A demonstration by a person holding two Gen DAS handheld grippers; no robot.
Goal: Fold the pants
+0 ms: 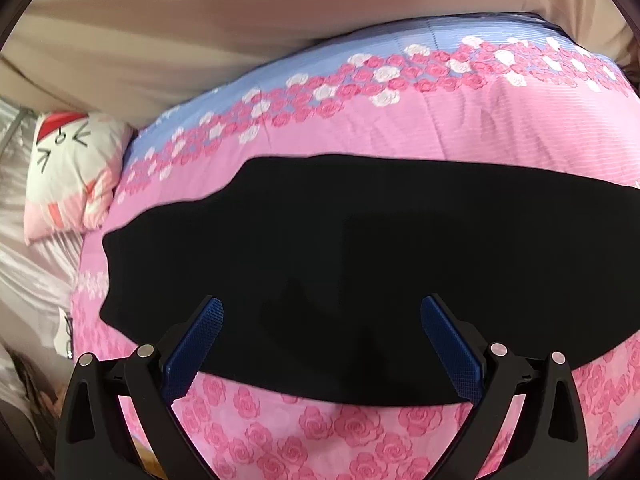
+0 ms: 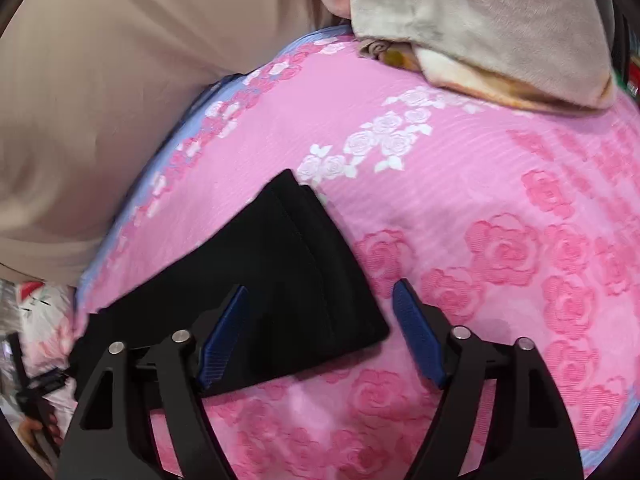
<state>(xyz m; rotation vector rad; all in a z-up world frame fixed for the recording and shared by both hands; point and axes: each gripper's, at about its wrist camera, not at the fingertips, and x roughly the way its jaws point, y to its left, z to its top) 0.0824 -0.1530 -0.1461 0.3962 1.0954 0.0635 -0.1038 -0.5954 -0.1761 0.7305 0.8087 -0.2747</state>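
Black pants point(image 1: 360, 264) lie flat, folded lengthwise, across pink rose-print bedspread point(image 1: 400, 128). Layered hem end point(image 2: 304, 248) shows in right wrist view. Left gripper point(image 1: 322, 344) over pants, jaws spread, pinching nothing. Right gripper point(image 2: 320, 328) above hem corner, jaws spread, nothing gripped. Cartoon-cat pillow point(image 1: 76, 172) beyond pants' far end; beige blanket point(image 2: 480, 28) past hem.

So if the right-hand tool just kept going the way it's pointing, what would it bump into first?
Most likely the flat black fabric pants: the right gripper, jaws open and empty, points down at their end, which lies on the pink rose-print bedspread. Depth is hard to judge; it might land on the bedspread beside the corner.
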